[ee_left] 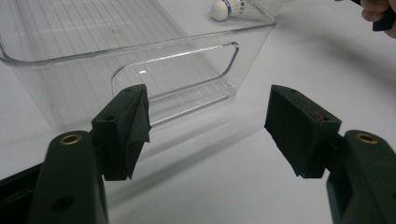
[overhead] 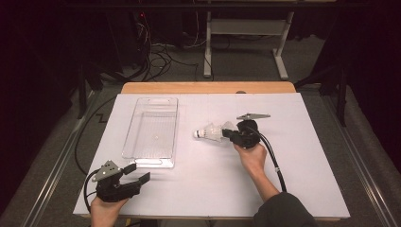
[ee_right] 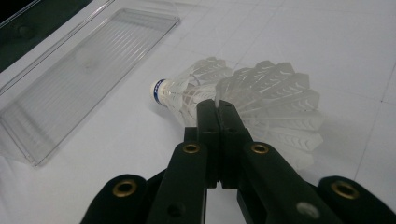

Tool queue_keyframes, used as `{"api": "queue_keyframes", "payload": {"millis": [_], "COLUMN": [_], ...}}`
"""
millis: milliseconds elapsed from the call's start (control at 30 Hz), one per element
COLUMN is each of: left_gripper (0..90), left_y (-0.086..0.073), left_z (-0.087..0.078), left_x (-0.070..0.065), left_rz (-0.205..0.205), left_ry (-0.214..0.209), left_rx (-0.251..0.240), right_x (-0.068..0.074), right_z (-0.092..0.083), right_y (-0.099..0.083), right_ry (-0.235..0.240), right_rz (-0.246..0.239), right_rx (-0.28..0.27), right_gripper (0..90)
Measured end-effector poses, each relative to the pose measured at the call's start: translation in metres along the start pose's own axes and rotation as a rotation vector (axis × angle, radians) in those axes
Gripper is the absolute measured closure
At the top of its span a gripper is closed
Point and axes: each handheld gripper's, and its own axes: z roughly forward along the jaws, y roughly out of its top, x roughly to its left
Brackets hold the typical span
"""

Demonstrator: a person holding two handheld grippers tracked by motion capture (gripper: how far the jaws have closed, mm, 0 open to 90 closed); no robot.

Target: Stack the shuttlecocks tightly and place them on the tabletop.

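Shuttlecock (ee_right: pixel 261 98) pinched at feather skirt by clenched right gripper (ee_right: pixel 218 108); to be lifted gently, feathers uncrushed, into tray (overhead: pixel 152 127). Left gripper (ee_left: pixel 208 116) released, idle.

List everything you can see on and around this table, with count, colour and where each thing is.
shuttlecock: one, white feathers with a white cork tip and blue band, lying on its side at the table's middle, skirt pinched at its edge by the right gripper.
clear bin: one, transparent plastic, left of the shuttlecock, long side running away from the person.
table: one, white top with a wooden strip along the far edge.
white frame: one, standing on the floor beyond the table.
cables: several, dark, on the floor behind the table.
left gripper: one, black, near left corner, fingers apart, holding nothing, aimed at the bin's near end.
right gripper: one, black, right of middle, fingers closed on the shuttlecock's feathers.
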Motion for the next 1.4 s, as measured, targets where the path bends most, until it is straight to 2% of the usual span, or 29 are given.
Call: {"api": "queue_keyframes", "payload": {"millis": [533,733,1200,1400], "left_gripper": [31.4,31.4,31.5,31.4], "left_y": [0.0000,0.0000,0.0000,0.0000], "left_z": [-0.0001,-0.0005,-0.0006,-0.0007], "left_x": [-0.0001,0.0001,0.0001,0.0001], "left_rz": [0.002,0.001,0.001,0.001], "left_ry": [0.000,0.001,0.001,0.001], "left_rx": [0.001,-0.001,-0.002,-0.002], "right_x": [-0.0003,-0.0007,-0.0071,-0.0078], "right_z": [0.0023,0.0028,0.0028,0.0026], "right_y": [0.0009,0.0011,-0.0005,-0.0008], "right_ry": [0.007,-0.001,-0.017,0.001], "right_rz": [0.008,0.002,0.024,0.025], "right_rx": [-0.006,-0.002,0.022,0.022], "right_gripper": [90.0,90.0,90.0,90.0]}}
